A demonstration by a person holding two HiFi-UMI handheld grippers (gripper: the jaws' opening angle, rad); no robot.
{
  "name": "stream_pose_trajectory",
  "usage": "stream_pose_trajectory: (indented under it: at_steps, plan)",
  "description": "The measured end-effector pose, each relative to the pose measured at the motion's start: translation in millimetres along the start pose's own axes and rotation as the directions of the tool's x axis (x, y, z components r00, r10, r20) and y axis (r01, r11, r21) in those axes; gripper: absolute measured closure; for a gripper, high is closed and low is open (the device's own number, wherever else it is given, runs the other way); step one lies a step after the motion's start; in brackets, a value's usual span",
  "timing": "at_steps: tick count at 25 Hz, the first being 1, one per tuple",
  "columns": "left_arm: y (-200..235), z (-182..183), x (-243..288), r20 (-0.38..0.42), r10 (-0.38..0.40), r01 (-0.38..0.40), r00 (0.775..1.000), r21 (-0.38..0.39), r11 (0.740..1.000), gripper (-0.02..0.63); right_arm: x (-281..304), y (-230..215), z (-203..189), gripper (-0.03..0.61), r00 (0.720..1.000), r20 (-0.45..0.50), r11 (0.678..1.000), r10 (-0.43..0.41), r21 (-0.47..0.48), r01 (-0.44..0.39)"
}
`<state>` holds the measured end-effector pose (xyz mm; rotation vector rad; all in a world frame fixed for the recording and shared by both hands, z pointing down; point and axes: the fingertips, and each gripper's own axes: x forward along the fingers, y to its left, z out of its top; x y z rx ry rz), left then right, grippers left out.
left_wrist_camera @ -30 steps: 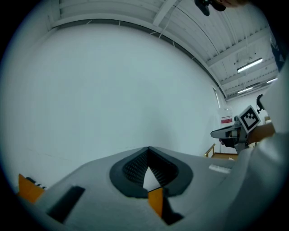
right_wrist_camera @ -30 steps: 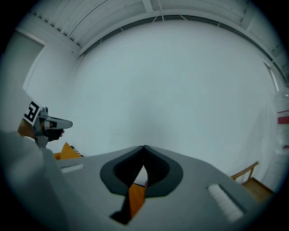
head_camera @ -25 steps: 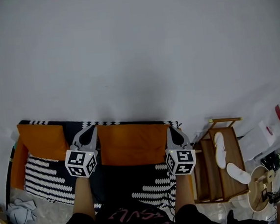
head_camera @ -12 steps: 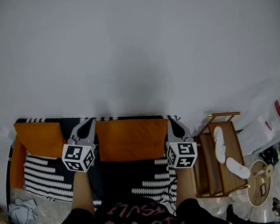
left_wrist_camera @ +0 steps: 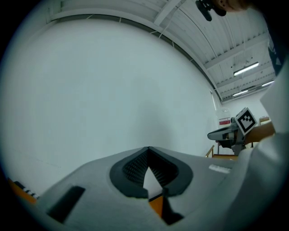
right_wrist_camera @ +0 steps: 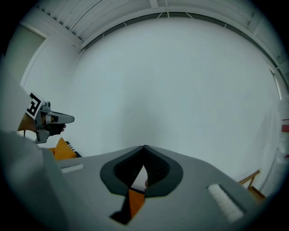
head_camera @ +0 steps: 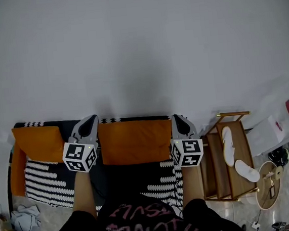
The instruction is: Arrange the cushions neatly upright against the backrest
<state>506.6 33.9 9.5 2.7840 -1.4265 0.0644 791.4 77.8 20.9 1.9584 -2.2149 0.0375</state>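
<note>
The middle orange cushion (head_camera: 136, 141) was a plain rectangular pad set broadside across the black-and-white striped sofa (head_camera: 43, 174), its far edge close to the patterned backrest (head_camera: 109, 121). The left gripper (head_camera: 89, 120) and right gripper (head_camera: 178, 119) were clamped on its two sides. A second orange cushion (head_camera: 37, 142) sat near it at the sofa's left end, also against the back.

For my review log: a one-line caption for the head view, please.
Left tongs and right tongs, both closed, flank an orange cushion at the back of the striped sofa.
</note>
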Motion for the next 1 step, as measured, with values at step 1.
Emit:
stream_pose_trajectory:
  at_steps: [1]
  plan:
    - [1.6,0.7,3.1,0.002,0.001,-0.001,1.000,0.002,1.000,0.614,3.9,-0.6,1.0,0.568,1.000,0.003,1.000,0.001,-0.003,-0.001]
